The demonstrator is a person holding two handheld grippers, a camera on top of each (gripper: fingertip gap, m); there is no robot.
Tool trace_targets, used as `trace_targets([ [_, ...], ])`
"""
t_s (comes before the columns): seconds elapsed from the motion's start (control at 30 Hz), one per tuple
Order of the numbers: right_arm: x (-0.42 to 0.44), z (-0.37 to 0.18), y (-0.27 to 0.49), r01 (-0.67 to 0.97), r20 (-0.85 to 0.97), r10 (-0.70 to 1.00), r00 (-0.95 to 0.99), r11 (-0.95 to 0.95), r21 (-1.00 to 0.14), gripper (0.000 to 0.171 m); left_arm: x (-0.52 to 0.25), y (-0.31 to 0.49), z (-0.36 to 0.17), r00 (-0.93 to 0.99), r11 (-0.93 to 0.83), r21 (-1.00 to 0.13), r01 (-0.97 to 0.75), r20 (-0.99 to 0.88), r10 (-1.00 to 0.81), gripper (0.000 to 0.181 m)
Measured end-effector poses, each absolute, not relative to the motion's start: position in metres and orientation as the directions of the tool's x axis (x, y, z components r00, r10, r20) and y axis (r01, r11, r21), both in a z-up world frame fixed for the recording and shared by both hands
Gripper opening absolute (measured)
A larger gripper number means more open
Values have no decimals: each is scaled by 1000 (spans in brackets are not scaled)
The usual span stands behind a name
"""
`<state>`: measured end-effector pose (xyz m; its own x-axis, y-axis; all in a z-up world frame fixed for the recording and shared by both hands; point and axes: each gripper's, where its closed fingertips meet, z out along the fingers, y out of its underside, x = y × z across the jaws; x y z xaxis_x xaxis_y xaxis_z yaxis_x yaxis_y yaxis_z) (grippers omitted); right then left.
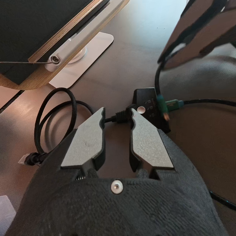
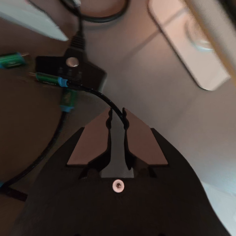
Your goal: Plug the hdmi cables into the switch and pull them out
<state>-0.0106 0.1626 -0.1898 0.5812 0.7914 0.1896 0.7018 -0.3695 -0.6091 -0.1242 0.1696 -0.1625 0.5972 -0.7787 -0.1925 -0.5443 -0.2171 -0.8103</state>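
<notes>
Switch: a small black box (image 1: 150, 109) with a round silver button, lying flat on the dark table (image 1: 127, 57); in the right wrist view it sits upper left (image 2: 89, 75).
Switch ports, right side: one green-bodied HDMI plug (image 1: 172, 104) lies level against the switch's right edge; whether it is fully seated cannot be told.
Hanging plug: a second green plug (image 1: 162, 106) hangs tip-down over the switch's right part, its metal tip bare, so it is in no port. Its black cable (image 1: 157, 79) rises to the right gripper (image 1: 191, 38) overhead.
Switch, left side: its own black lead with a ribbed strain relief (image 1: 121, 116) runs off into a braided loop (image 1: 53, 114).
Left gripper: (image 1: 118, 112) fingers parted, one on each side of the ribbed lead near the switch, gripping nothing; contact with the switch cannot be judged.
Right gripper, own view: (image 2: 117, 112) fingers narrowly apart, with the black cable (image 2: 102, 95) passing between the tips; whether they pinch it cannot be told through the blur.
Left view only: monitor stand with a white base plate (image 1: 89, 53), and a loose connector (image 1: 25, 160) at the braided cable's end.
Right view only: three green plugs are visible, one (image 2: 49, 79) lying across the switch, one (image 2: 68, 99) below it, one (image 2: 11, 60) at far left.
</notes>
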Motion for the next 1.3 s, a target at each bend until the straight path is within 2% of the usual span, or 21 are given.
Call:
trace_targets([
  [0.07, 16, -167, 185, 617, 263, 642, 720, -419, -666, 11, -127, 172, -161, 607, -220, -811, -542, -197, -770, 36],
  [0.13, 40, -155, 199, 513, 262, 498, 826, -473, -717, 12, -127, 172, -160, 611, -219, -815, -536, -196, -767, 36],
  [0.2, 45, -163, 200, 460, 205, 472, 858, -525, -716, 14, -125, 171, -160, 604, -213, -814, -540, -199, -772, 37],
  [0.23, 48, -171, 200, 453, 191, 463, 866, -562, -692, 19, -125, 170, -160, 600, -208, -811, -546, -206, -773, 37],
  [0.27, 49, -177, 201, 455, 190, 459, 868, -583, -673, 33, -125, 171, -161, 599, -205, -808, -553, -214, -772, 37],
  [0.3, 44, -179, 200, 463, 180, 479, 859, -579, -671, 43, -125, 171, -162, 599, -203, -804, -559, -222, -769, 36],
  [0.37, 23, -175, 195, 450, 110, 544, 832, -544, -708, 49, -126, 172, -162, 602, -201, -801, -563, -232, -764, 36],
  [0.4, 8, -170, 190, 431, 52, 592, 804, -521, -737, 59, -127, 173, -161, 605, -201, -802, -562, -233, -761, 36],
  [0.5, -49, -150, 159, 374, -138, 776, 615, -441, -816, 76, -129, 175, -160, 615, -203, -806, -556, -236, -752, 36],
  [0.57, -74, -152, 142, 398, -173, 829, 532, -425, -813, 85, -130, 176, -160, 619, -200, -800, -565, -251, -744, 36],
  [0.73, -85, -194, 138, 573, -38, 812, 583, -444, -689, 87, -130, 178, -161, 630, -205, -801, -562, -254, -734, 40],
  [0.93, -91, -199, 138, 517, -111, 782, 613, -504, -692, 95, -134, 182, -158, 648, -208, -806, -555, -262, -715, 42],
  [1.07, -92, -200, 134, 510, -150, 779, 609, -529, -679, 90, -134, 182, -159, 643, -198, -796, -572, -285, -711, 42],
  [1.3, -93, -211, 130, 640, 13, 822, 569, -432, -636, 106, -134, 183, -165, 638, -202, -782, -590, -297, -711, 42],
])
